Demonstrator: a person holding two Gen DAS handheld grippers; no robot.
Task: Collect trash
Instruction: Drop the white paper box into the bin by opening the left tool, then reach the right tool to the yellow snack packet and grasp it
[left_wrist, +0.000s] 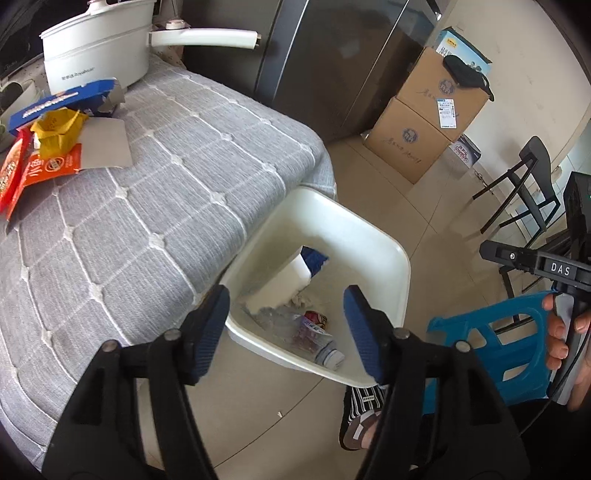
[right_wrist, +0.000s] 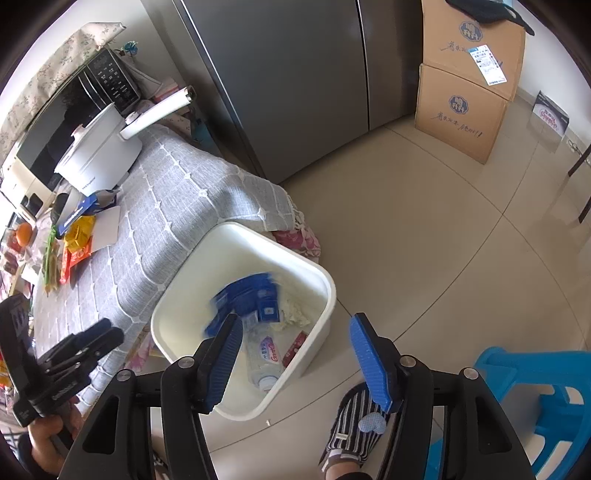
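A white bin (left_wrist: 384, 266) (right_wrist: 325, 295) stands on the floor beside the table. In it lie a clear plastic bottle (left_wrist: 314, 338) (right_wrist: 264, 356), a blue carton (right_wrist: 245, 295), blurred in the right wrist view, and small wrappers. My left gripper (left_wrist: 288, 332) is open and empty above the bin's near edge. My right gripper (right_wrist: 295, 358) is open and empty above the bin. On the table's grey cloth (left_wrist: 166, 184) remain a blue box (left_wrist: 62, 101) (right_wrist: 79, 212), a yellow wrapper (left_wrist: 57, 131) (right_wrist: 79, 230), and red-orange packets (left_wrist: 37, 170) (right_wrist: 72, 258).
A white pot (left_wrist: 99, 48) stands at the table's back. A steel fridge (right_wrist: 295, 74) and stacked cardboard boxes (left_wrist: 432, 114) (right_wrist: 469, 81) are behind. A blue plastic stool (left_wrist: 491, 354) (right_wrist: 535, 402) and my slippered foot (right_wrist: 351, 424) are near the bin.
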